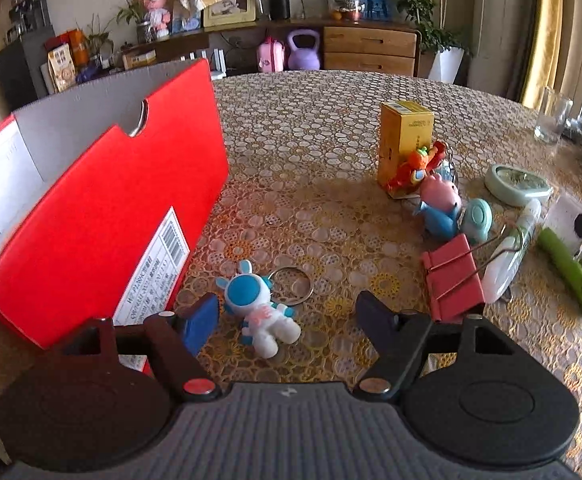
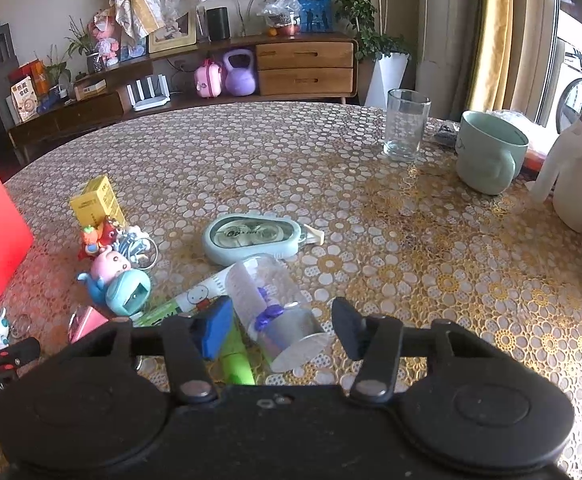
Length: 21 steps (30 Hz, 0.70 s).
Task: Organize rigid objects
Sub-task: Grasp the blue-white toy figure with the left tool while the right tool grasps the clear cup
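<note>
- Reaching from the left wrist view, the left gripper [image 1: 287, 312] hangs wide open over the astronaut-rabbit keychain [image 1: 261, 312], which lies between its fingers near the table's [image 1: 311, 128] close edge, untouched by the pads.
- The step looks like a pick-up of this glossy, moulded plastic figure with its thin metal ring; next, the jaws must close on its body, probably to carry it to the red cardboard shoebox [image 1: 103, 200] just beside it.
- In the right wrist view, the right gripper [image 2: 281, 330] stands half open around a clear plastic measuring cup [image 2: 275, 308] lying on its side; the pads do not yet press it.
</note>
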Motion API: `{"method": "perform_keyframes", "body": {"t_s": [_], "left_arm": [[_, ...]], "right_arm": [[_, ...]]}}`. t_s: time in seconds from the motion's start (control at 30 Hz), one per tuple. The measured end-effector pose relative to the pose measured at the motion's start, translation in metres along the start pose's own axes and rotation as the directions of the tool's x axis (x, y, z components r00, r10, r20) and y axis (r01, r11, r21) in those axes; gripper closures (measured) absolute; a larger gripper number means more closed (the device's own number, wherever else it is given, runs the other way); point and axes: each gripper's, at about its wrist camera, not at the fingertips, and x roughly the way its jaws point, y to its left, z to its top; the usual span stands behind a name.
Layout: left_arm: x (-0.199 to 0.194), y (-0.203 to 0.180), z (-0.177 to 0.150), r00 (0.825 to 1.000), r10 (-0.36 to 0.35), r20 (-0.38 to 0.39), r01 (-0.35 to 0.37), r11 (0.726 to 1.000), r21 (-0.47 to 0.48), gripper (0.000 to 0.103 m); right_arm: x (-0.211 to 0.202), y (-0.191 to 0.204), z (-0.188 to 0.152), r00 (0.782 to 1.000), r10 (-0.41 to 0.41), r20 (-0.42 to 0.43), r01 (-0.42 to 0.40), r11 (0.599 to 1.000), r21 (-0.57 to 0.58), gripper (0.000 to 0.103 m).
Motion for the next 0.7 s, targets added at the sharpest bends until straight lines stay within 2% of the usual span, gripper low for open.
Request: {"method": "perform_keyframes", "body": {"t_s": [0.1,0.2,0.27,0.37,0.43,0.7], "left_arm": [[0.002,0.004,0.001,1.0,-0.021,-0.001,0.02,1.0,-0.01,0.029],[0.001,0.004,-0.001,0.999,-0.05,0.011,0.05,0.999,0.004,0.042],[0.0,0.001,-0.001,0.998,-0.062,0.02,0.062,0.998,0.027,0.055],[0.0,-0.002,0.0,0.996,-0.081,0.025,0.08,0.996,0.043,0.064],[0.001,-0.002,0.001,0.995,-0.092,0.029,0.09,0.995,0.053,0.07],[0.002,0.003,0.005,0.992,-0.121,0.026,0.118,0.99,0.075,0.071]], "right_arm": [[0.006,-0.001,0.0,1.0,0.013,-0.007,-0.012,1.0,0.006,0.054],[0.01,-0.002,0.001,1.0,0.015,-0.011,-0.015,1.0,0.01,0.055],[0.013,-0.001,0.0,1.0,0.02,-0.022,-0.019,1.0,0.017,0.056],[0.017,-0.001,-0.001,0.999,0.022,-0.038,-0.021,0.999,0.031,0.062],[0.017,-0.002,-0.001,0.999,0.021,-0.04,-0.019,0.999,0.044,0.063],[0.002,-0.003,-0.004,0.999,0.001,-0.033,0.001,0.997,0.082,0.063]]}}
